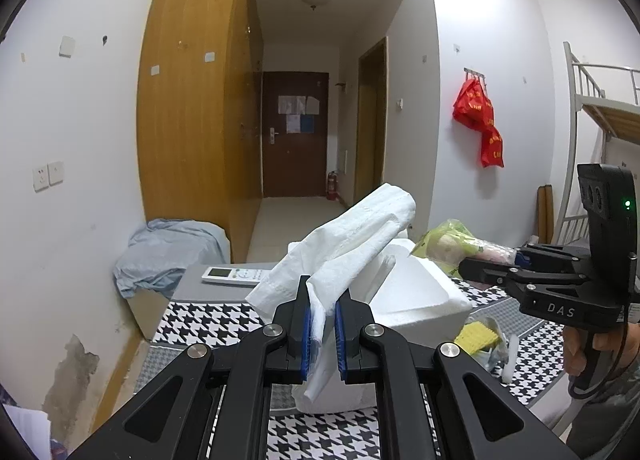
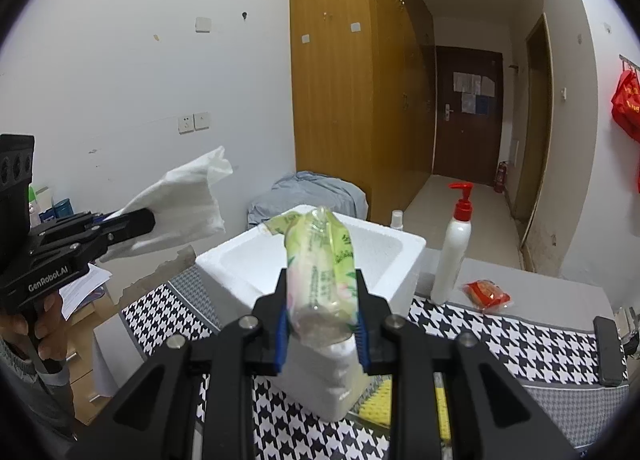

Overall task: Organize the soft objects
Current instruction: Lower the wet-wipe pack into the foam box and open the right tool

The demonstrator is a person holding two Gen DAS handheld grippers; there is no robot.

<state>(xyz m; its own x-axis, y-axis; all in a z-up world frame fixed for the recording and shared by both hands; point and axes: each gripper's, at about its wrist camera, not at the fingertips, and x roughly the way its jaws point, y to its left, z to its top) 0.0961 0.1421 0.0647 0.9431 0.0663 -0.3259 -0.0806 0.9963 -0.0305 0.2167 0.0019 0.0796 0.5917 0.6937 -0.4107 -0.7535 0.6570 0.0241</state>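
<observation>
The left gripper [image 1: 322,334] is clenched on a crumpled white cloth [image 1: 352,244]. The cloth is pinched near its lower end between the blue pads, and its long axis rises up and away from the jaws toward the right.

The right gripper [image 2: 322,326] is closed around a soft green-and-white plastic-wrapped tissue pack [image 2: 320,264]. The pack stands roughly upright in the jaws, long axis along the fingers, with its top end projecting well past the fingertips.

Both items are held in the air above the table covered in black-and-white houndstooth fabric [image 2: 500,344].

The open white foam box [image 2: 384,248] is the likely receptacle. It lies directly ahead of and below both grippers, between them.

- From the right wrist view, the box cavity sits just beyond the pack's top end, so the right hand appears the nearer of the two.
- From the left wrist view, the cloth hides most of the cavity, so the distance on that side cannot be judged reliably.

Judged next move: forward and down, tipping each item's free end over the near rim before release.
</observation>
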